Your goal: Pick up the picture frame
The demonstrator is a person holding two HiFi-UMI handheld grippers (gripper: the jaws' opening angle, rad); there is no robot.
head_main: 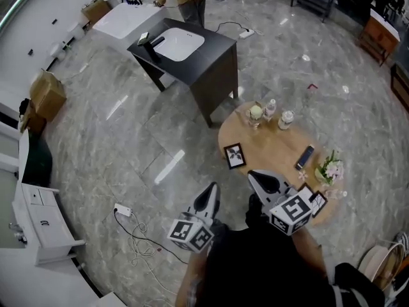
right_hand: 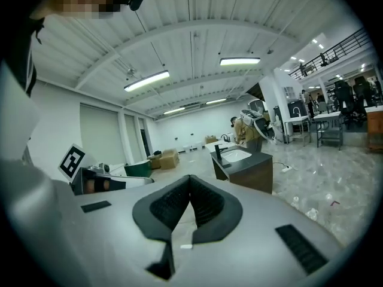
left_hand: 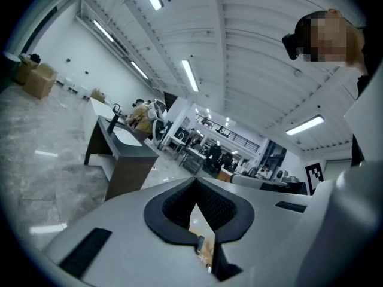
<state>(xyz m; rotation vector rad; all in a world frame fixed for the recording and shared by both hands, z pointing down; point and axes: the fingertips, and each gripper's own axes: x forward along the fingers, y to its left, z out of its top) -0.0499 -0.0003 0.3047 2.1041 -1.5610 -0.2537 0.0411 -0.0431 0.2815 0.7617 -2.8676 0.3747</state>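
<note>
The small black picture frame [head_main: 234, 155], with a white mat round a dark print, sat close to the left edge of the round light-wood worktop [head_main: 271, 147], face turned up. Whether it lay flat or leaned on a stand could not be told. It looked light and stiff, but probably glazed and so fragile, with a smooth rim that might slip. A pinch across the side rail nearest the worktop's left edge seemed the safest hold. The left gripper [head_main: 209, 196] and the right gripper [head_main: 257, 179] hovered short of it by the near edge, fingers clenched on nothing. Toward the far edge stood small clear bottles and glasses [head_main: 270, 112]. Toward the right edge lay a dark remote-like bar [head_main: 305, 157] and a pale posy of flowers [head_main: 331, 169]. Around lay a glossy grey marble-look floor [head_main: 128, 126], with a dark cabinet holding a white basin [head_main: 214, 53] beyond.
</note>
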